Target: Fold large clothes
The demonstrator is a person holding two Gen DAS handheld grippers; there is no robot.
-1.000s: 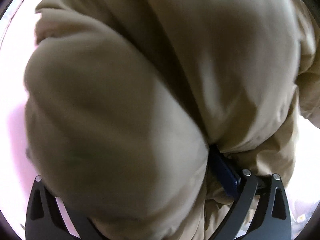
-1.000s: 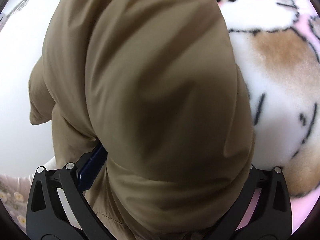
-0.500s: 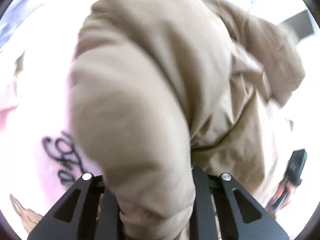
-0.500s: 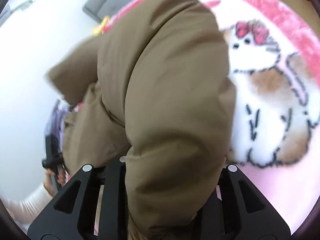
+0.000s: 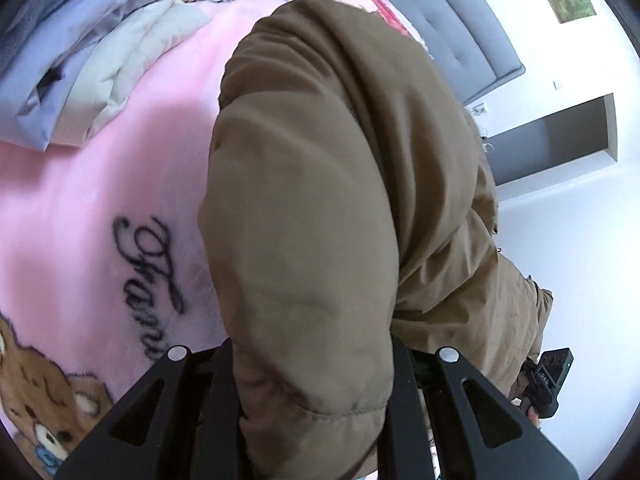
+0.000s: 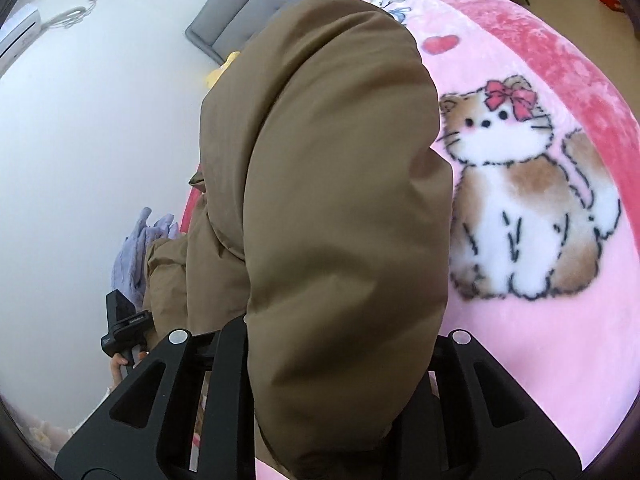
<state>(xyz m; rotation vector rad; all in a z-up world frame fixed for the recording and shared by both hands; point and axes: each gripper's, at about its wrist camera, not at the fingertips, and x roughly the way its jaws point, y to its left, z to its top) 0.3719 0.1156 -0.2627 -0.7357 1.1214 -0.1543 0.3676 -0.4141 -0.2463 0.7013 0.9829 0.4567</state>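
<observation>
Left wrist view: left gripper (image 5: 316,364) pinching puffy tan jacket (image 5: 320,208) | right gripper (image 6: 340,344) clamped on it too | pink blanket (image 6: 560,320) underneath

Bedroom — blanketed bed (image 6: 560,352), headboard (image 5: 460,16)

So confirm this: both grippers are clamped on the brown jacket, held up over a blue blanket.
Wrong on the colour. The blanket is pink, as the right wrist view shows. Both the left gripper and right gripper are shut on the brown jacket, held above it.

Puffy brown jacket (image 5: 320,200), lifted, bunched
</observation>
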